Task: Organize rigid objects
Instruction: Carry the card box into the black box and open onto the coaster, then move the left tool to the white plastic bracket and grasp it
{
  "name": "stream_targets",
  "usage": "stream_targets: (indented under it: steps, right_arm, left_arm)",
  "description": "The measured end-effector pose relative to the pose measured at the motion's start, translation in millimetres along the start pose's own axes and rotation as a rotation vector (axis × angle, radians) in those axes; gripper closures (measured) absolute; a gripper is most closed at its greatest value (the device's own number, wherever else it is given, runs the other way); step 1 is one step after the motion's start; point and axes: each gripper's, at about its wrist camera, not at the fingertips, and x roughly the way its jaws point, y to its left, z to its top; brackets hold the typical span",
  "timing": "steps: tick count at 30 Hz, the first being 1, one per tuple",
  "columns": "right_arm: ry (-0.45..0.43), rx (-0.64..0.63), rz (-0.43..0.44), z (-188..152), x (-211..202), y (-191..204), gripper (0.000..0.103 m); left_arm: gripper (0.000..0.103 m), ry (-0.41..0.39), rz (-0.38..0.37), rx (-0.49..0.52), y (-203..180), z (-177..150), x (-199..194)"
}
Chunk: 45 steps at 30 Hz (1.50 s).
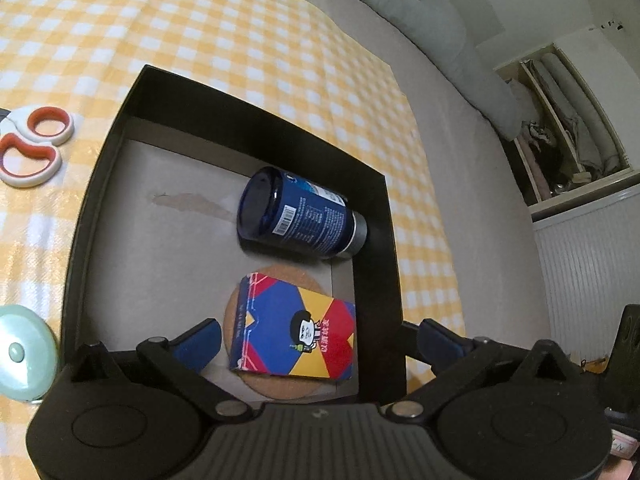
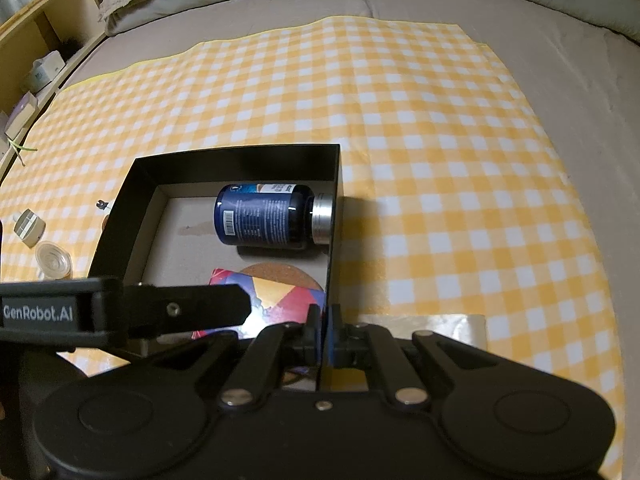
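Bedside shelves (image 2: 36, 76) show only rightward; scissors (image 1: 34, 144) leftward.

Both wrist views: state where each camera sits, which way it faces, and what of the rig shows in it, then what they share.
Left wrist view: sits on the left gripper, looking down into the black box; its open blue-padded fingers straddle the card box, not touching it.
Right wrist view: sits on the right gripper, tilted down over the box's near corner; its shut fingers pinch the box's wall, and the other gripper's black arm crosses at left.
Shared: box, blue bottle, card box, cork coaster, checked cloth.
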Motion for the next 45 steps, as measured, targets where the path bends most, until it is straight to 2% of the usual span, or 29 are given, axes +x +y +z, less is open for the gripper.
stream_targets:
  steps: [5, 18, 26, 34, 41, 45]
  right_arm:
    - [0.002, -0.009, -0.007, 1, 1, 1, 0.099]
    - [0.009, -0.039, -0.030, -1, 2, 5, 0.099]
    - [0.012, -0.048, -0.035, 0, 2, 5, 0.099]
    - [0.015, -0.055, -0.038, 1, 2, 6, 0.099]
    - [0.015, -0.057, -0.040, 1, 2, 6, 0.099]
    - [0.017, -0.063, -0.042, 1, 3, 6, 0.099]
  left_arm:
    - [0.000, -0.002, -0.011, 0.009, -1, 1, -8]
    - [0.000, -0.047, 0.007, 0.140, -16, 0, -49]
    - [0.000, -0.075, 0.117, 0.174, -2, 10, -82]
    - [0.000, -0.179, 0.207, 0.213, 24, 26, -128]
    - [0.000, -0.251, 0.343, 0.171, 62, 43, -164]
    - [0.000, -0.293, 0.442, 0.208, 81, 51, -179]
